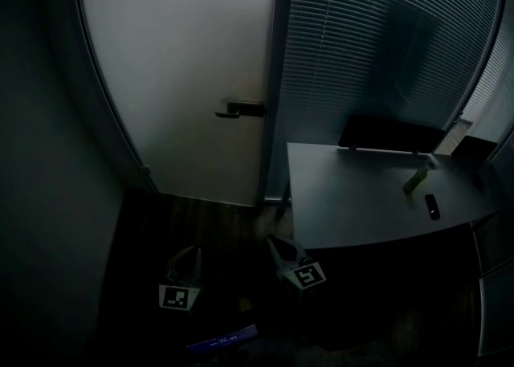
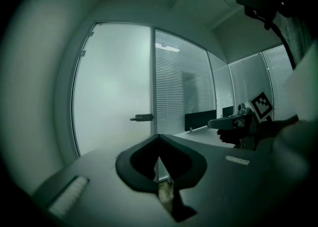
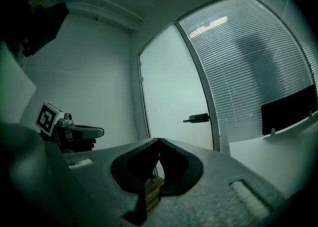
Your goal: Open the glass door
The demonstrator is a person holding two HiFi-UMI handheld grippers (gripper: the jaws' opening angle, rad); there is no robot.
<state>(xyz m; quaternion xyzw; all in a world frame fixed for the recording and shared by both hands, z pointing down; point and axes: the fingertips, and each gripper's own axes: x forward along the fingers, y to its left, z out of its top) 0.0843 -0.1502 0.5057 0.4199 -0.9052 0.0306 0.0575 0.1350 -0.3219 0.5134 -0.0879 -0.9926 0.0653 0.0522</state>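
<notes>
Jaws on the left gripper [image 2: 159, 144] are pressed together and hold nothing. The right gripper [image 3: 158, 144] is just the same, shut and empty. Both sit low over the dark floor [image 1: 217, 221], well apart from the glass door [image 1: 177, 68] ahead. That door looks big, heavy and stiff, with smooth, slippery glass. The dark handle [image 1: 241, 109] on its right edge, near the blinds [image 1: 377, 36], looks like the best spot to grab.

A pale grey surface [image 1: 345, 197] stands on the dark wooden floor [image 1: 209, 225] beside a wall of slatted blinds [image 1: 377, 44], bearing a dark upright panel [image 1: 389, 134] along its far edge, a small tilted greenish object [image 1: 416, 179] and, near it, a small black item [image 1: 433, 206].
</notes>
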